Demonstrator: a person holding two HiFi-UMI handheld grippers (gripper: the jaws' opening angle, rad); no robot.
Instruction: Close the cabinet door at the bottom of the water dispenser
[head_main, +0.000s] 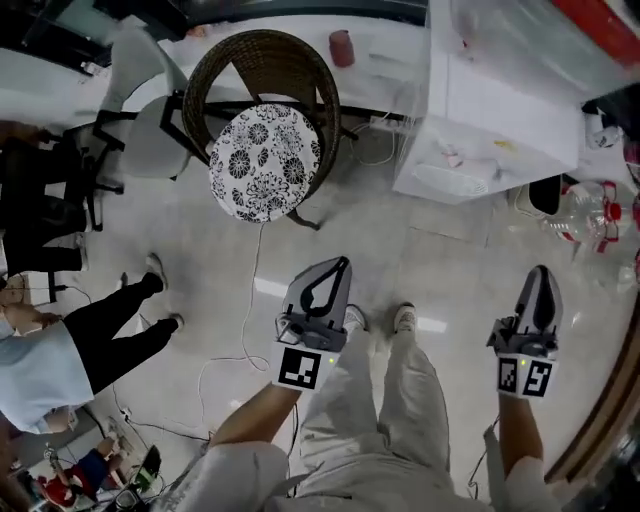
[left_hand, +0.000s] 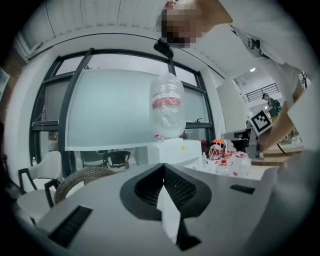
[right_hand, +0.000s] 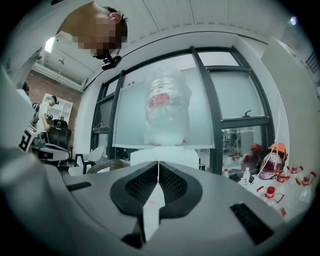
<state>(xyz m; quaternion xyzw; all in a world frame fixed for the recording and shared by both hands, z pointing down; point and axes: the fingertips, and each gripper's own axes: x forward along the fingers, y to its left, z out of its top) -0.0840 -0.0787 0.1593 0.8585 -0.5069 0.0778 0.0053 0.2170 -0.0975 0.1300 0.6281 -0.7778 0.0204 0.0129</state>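
The cabinet door sits low on the white water dispenser (head_main: 500, 110), which stands ahead and to the right across the floor. I cannot make out the door itself, since the head view looks down on the dispenser's top and the gripper views show only its upper body. The left gripper (head_main: 341, 264) and right gripper (head_main: 541, 270) are empty, jaws pressed together, level and well apart from it. I judge the nearer right gripper should go low, lay its closed tips on the door's free edge and push steadily until flush, avoiding the loose bottles (head_main: 590, 215) on the floor.
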